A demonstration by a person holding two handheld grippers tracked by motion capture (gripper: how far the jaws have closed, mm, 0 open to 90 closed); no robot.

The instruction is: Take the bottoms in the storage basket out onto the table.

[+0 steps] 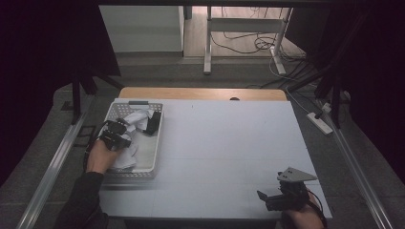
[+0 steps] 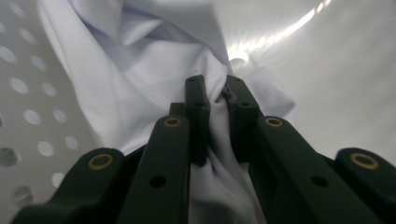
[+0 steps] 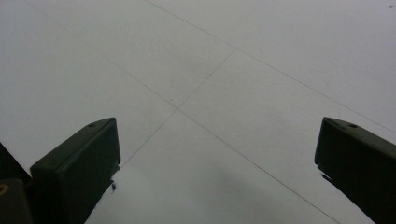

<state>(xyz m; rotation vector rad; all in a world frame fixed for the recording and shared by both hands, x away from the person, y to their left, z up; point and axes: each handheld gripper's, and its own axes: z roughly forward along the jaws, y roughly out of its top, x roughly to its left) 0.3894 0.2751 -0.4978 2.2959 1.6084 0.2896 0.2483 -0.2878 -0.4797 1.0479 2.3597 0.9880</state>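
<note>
A white tabletop [image 1: 229, 152] with faint seam lines takes up most of the high view, with a strip of bare wood showing along its far edge. At the left edge of the tabletop stands a white perforated plastic basket [image 1: 157, 138], its long side running along that edge. Inside the basket lies a heap of crumpled white cloth [image 1: 136, 119]; a dark item sits among it toward the far right corner of the basket, too dim to identify, possibly another piece of fabric.

The left gripper [image 1: 114, 136] reaches into the basket from its near-left side, held by a hand in a dark sleeve. In the left gripper view its two black jaws are drawn close together and pinch a fold of the white cloth [image 2: 140, 79] between them, with the basket's holed wall [image 2: 28, 102] to one side.

The right gripper [image 1: 282, 195] sits at the near right corner of the tabletop, a grey three-cornered plate on top. In the right gripper view its jaws stand spread wide apart over bare tabletop [image 3: 210, 84], gripping nothing.
</note>
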